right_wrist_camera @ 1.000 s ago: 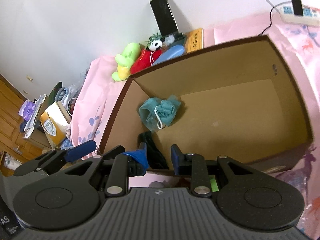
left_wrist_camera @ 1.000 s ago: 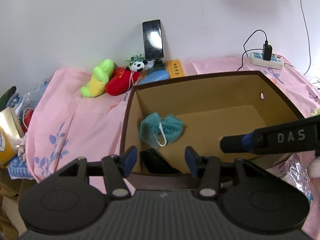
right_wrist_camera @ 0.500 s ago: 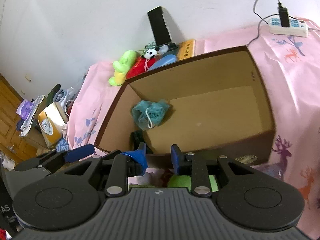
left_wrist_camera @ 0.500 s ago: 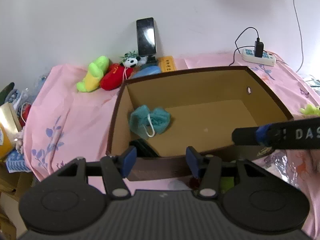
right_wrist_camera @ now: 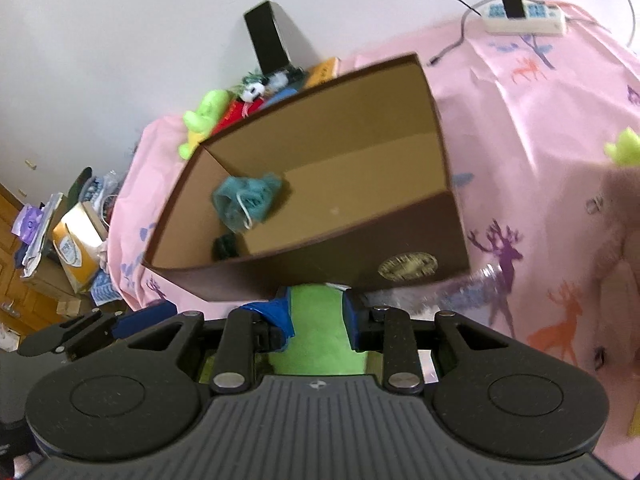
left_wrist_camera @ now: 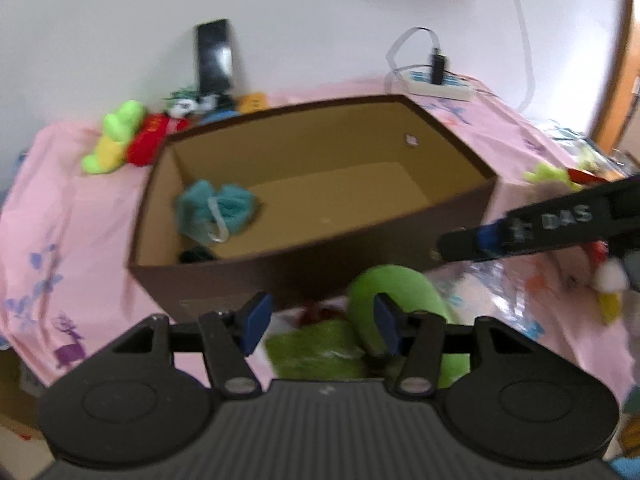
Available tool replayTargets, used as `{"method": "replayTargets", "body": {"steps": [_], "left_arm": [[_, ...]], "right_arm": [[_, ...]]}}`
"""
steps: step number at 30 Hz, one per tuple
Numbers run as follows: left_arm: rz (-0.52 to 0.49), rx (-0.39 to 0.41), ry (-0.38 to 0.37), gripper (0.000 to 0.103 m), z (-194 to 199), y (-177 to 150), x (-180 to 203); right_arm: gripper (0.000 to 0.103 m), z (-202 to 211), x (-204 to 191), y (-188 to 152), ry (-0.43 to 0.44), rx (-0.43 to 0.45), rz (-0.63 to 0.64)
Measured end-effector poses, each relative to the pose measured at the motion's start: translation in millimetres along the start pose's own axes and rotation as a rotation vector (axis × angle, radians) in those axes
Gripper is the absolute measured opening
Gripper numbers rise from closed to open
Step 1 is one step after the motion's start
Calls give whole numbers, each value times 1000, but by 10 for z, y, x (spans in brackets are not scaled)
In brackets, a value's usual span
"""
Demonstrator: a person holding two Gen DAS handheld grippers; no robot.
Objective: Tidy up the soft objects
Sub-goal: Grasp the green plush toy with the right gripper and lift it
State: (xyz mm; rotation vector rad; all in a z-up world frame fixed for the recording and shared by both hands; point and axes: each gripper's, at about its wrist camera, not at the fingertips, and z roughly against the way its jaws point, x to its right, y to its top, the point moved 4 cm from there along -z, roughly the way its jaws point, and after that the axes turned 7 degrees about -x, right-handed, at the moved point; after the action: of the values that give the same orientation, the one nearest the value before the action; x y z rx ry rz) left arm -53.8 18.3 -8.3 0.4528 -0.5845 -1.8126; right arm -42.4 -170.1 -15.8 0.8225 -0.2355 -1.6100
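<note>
**Both grippers over the green plush in front of the box**

Box (left_wrist_camera: 312,272) sits centre frame on the pink cloth (left_wrist_camera: 80,200), open top towards us, so soft items can drop straight in. Inside, left end: one teal mesh puff (left_wrist_camera: 216,210) with a white loop, and one dark item (left_wrist_camera: 196,255) in the near-left corner, too blurred to name. Two things stowed, rest of the floor bare.

Left gripper (left_wrist_camera: 322,322): jaws opening, roughly half wide. Green plush (left_wrist_camera: 394,292) lies below and between the pads with no pad visibly pressing on it. My read: lining up for a grab, not holding.

Right gripper (right_wrist_camera: 318,316): jaws fairly narrow, the same green plush (right_wrist_camera: 316,340) filling the gap. Blur hides whether the pads squeeze it, so I can't tell if it has a grip.

Still outside the box, by count:
- upper left by the wall: one lime-yellow plush (left_wrist_camera: 114,140), one red plush (left_wrist_camera: 154,142), one small panda (left_wrist_camera: 184,106)
- right edge: one small lime toy (right_wrist_camera: 624,150)

Non-task: one phone (left_wrist_camera: 214,60) propped against the wall, probably recording; one power strip (left_wrist_camera: 438,84) upper right.
</note>
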Motion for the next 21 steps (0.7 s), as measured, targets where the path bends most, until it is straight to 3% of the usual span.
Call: {"method": "replayTargets", "body": {"steps": [7, 11, 21], "left_arm": [[-64, -26, -149, 59, -54, -127, 264], [-100, -39, -185, 60, -114, -164, 361], [-61, -102, -233, 61, -370, -105, 322]], "right_arm": [[10, -57, 128, -150, 23, -50, -26], [11, -62, 165, -220, 42, -61, -25], [11, -138, 200, -231, 99, -92, -58]]}}
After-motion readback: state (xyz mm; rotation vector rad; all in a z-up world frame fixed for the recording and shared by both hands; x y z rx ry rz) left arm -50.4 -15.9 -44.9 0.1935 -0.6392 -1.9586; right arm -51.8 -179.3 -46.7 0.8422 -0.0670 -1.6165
